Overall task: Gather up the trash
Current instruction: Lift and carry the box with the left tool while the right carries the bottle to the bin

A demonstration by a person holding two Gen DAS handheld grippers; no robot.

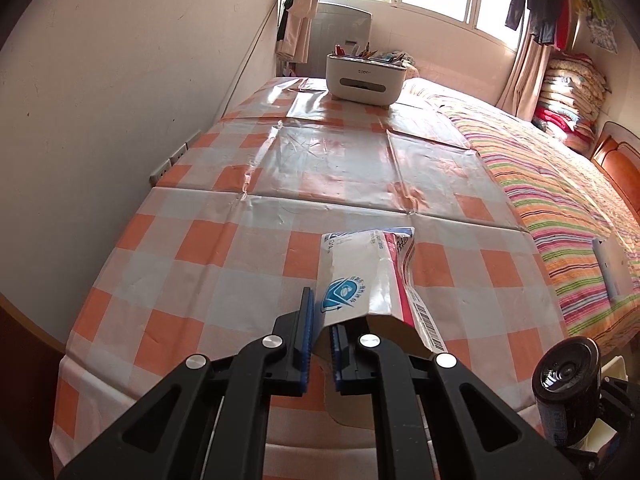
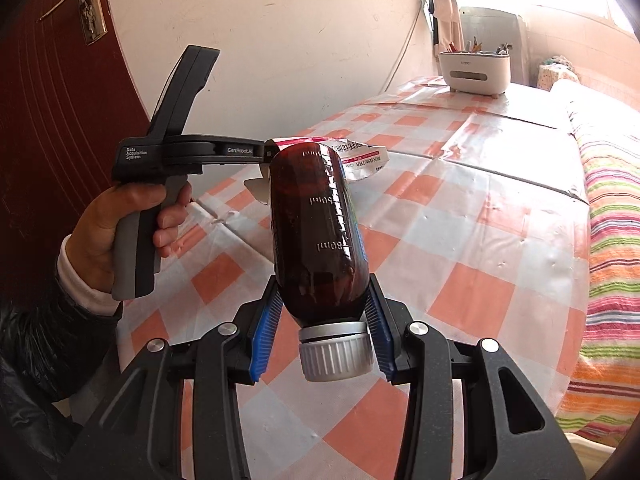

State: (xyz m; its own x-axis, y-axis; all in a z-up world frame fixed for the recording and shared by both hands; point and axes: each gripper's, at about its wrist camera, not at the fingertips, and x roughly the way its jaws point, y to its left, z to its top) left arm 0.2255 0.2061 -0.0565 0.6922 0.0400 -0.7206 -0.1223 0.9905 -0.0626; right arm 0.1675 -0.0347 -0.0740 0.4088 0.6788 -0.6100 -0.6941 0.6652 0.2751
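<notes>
The left gripper [image 1: 320,344] pinches one wall of an opened cardboard box [image 1: 368,276], holding it clear above the checked tablecloth [image 1: 224,248], its jaws nearly closed on the thin card. The right gripper [image 2: 320,332] clamps a brown bottle [image 2: 316,232] by its shoulder, just above the grey cap [image 2: 336,356], base pointing away. Both seem lifted to be carried off as rubbish.

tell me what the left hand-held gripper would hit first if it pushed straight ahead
Probably nothing soon: beyond the flattened white-and-pink cardboard box it holds, bare checked tablecloth runs to the white desktop organiser box; depth is unclear.
</notes>
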